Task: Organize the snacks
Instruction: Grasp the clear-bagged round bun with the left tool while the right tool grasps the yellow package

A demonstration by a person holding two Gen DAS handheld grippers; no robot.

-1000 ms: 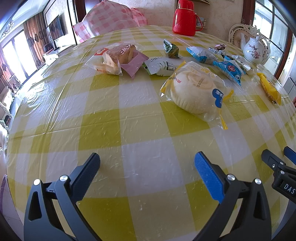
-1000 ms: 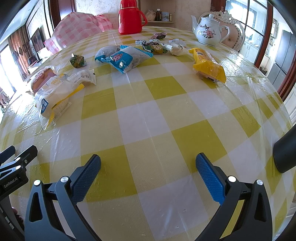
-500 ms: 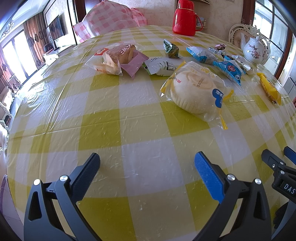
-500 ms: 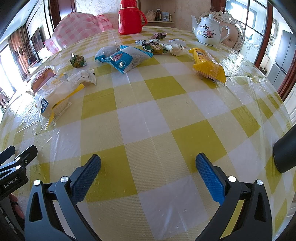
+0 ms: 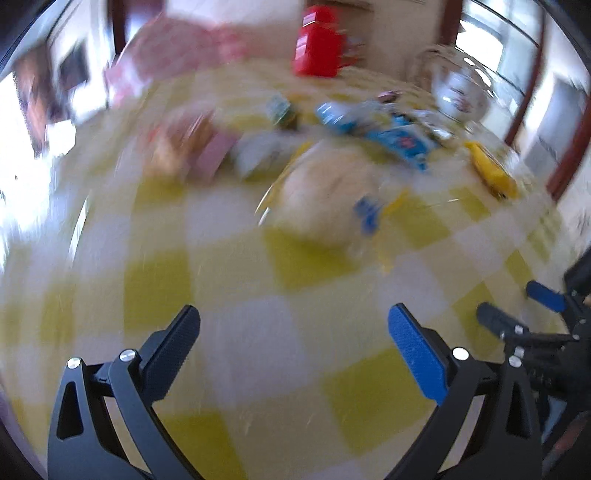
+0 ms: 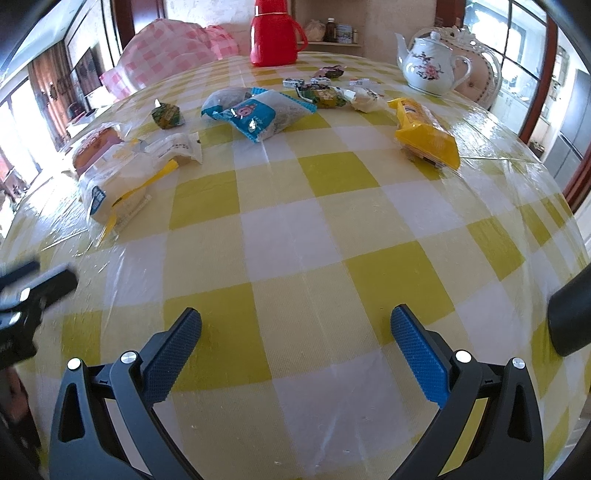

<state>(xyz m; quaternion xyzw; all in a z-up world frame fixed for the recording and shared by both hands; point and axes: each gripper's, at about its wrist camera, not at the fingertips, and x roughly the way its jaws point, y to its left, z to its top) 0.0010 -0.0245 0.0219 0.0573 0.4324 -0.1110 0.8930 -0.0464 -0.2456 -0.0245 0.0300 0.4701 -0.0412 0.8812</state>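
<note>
Snacks lie scattered over the far half of the bench (image 6: 295, 236), none of them gathered yet, so I judge the sorting has barely begun. Nearest my left side is a large pale bun in a clear bag (image 6: 110, 184), with a white wrapped snack (image 6: 177, 146) just beyond it and a small green packet (image 6: 167, 116) further back. In the middle sit two blue-and-white packets (image 6: 258, 110), one overlapping the other. To the right a yellow packet (image 6: 424, 134) lies by itself, and behind it a cluster of small wrapped sweets (image 6: 325, 90) runs toward the white teapot (image 6: 430, 61). A red thermos (image 6: 275, 33) stands at the far edge.

My right tongs (image 6: 295, 350) are spread wide with nothing between them, low over bare checked cloth and well apart from every snack. My left tongs (image 5: 293, 349) are likewise gaping and empty; that view is smeared with motion blur (I can only make out the bun's bag (image 5: 325, 195) as a pale blob ahead of them), so I take it the left hand is swinging toward a first pick.

The step in hand, as I read it, is the approach. The next move calls for settling the left tongs, lining them up across the bun's bag and closing on the loose plastic, not on the soft bread. The bag will likely crinkle and slip, so a low, centred grip seems wise. Where the snacks should end up I cannot tell; no tray or box shows.
</note>
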